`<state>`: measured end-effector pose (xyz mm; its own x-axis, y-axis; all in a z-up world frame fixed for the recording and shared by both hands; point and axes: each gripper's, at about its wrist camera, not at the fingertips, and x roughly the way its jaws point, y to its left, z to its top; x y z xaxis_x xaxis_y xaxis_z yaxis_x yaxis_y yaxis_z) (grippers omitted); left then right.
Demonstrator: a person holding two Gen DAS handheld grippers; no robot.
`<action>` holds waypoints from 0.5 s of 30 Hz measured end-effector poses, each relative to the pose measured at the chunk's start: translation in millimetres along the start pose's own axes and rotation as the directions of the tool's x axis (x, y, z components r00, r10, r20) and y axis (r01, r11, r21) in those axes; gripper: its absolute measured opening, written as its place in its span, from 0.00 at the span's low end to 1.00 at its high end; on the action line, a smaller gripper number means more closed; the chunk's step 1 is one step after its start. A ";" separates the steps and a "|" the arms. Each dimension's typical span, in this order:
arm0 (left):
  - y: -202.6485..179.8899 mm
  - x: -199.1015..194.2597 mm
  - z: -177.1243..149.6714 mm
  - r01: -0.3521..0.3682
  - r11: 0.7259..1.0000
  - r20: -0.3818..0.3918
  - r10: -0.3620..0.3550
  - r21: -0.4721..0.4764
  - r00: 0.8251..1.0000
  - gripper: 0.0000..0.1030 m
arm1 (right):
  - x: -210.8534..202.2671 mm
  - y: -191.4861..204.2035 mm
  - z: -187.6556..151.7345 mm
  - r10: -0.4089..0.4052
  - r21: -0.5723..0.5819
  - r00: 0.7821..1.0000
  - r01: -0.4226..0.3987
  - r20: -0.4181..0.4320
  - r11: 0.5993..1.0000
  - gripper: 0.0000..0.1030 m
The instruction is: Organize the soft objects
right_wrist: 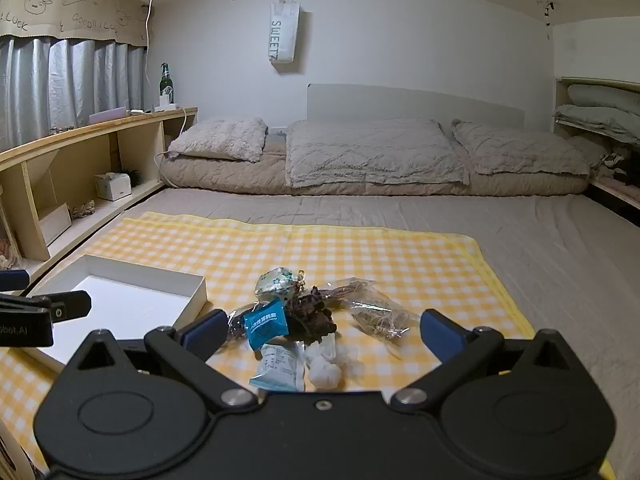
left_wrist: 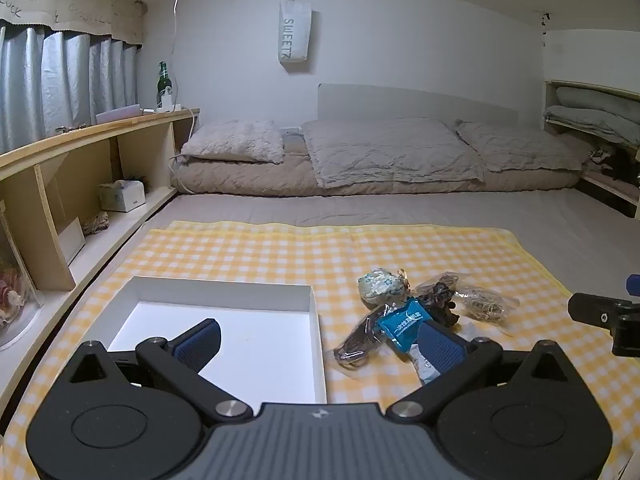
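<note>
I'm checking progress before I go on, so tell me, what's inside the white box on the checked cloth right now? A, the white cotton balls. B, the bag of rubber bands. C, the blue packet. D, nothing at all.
D: the white box shows only its bare white floor, while the blue packet, cotton balls and bag of rubber bands all lie on the checked cloth beside it.

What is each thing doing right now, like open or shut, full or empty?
left tool: open, holding nothing.
right tool: open, holding nothing.
white box: lidless, empty.
blue packet: sealed, lying on the pile.
clear bag: closed, flat on the cloth.
checkered cloth: spread flat.
green bottle: upright on the shelf.
curtains: drawn shut.
</note>
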<state>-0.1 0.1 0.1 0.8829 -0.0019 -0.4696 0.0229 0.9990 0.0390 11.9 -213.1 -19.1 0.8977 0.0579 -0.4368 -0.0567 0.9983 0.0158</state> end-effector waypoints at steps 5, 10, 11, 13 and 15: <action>0.0 -0.8 0.3 0.004 1.000 -0.002 -0.004 -0.002 1.000 1.00 | 0.0 0.1 -0.1 0.001 0.003 1.000 -0.001 -0.003 1.000 1.00; 6.4 0.4 -3.8 0.007 1.000 -0.004 -0.007 -0.002 1.000 1.00 | 0.1 0.2 -0.1 0.001 0.002 1.000 -0.001 -0.005 1.000 1.00; 6.8 0.0 -4.4 0.007 1.000 -0.003 -0.007 -0.001 1.000 1.00 | 0.2 0.1 -0.1 0.001 0.002 1.000 -0.001 -0.005 1.000 1.00; 6.1 -0.2 -4.3 0.006 1.000 -0.004 -0.006 -0.002 1.000 1.00 | 0.4 -0.1 -0.1 0.001 0.002 1.000 -0.001 -0.005 1.000 1.00; 5.0 0.5 -2.2 0.005 1.000 -0.010 -0.005 -0.007 1.000 1.00 | 0.6 -0.3 -0.2 0.001 0.002 1.000 -0.001 -0.005 1.000 1.00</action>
<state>-0.6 5.2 -1.9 0.8782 -0.0065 -0.4782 0.0242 0.9992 0.0307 12.4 -213.4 -19.6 0.8953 0.0588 -0.4415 -0.0565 0.9982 0.0185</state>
